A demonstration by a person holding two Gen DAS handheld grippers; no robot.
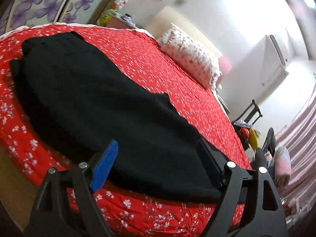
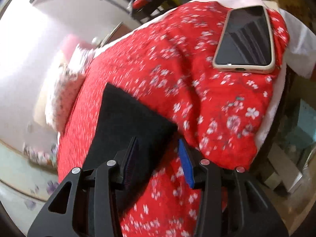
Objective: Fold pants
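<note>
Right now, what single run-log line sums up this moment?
task: fold pants | pants: flat on red bedspread | left gripper: open, empty | right gripper: open over pants corner | phone: on bedspread

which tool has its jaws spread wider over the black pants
The left tool: its jaws stand wide apart above the flat black fabric pants. The right tool has a narrower gap.

left gripper (image 1: 156, 158): jaws spread wide, nothing clamped, pointing down | right gripper (image 2: 158, 154): jaws part-open, pads not pressing, tilted down
</note>
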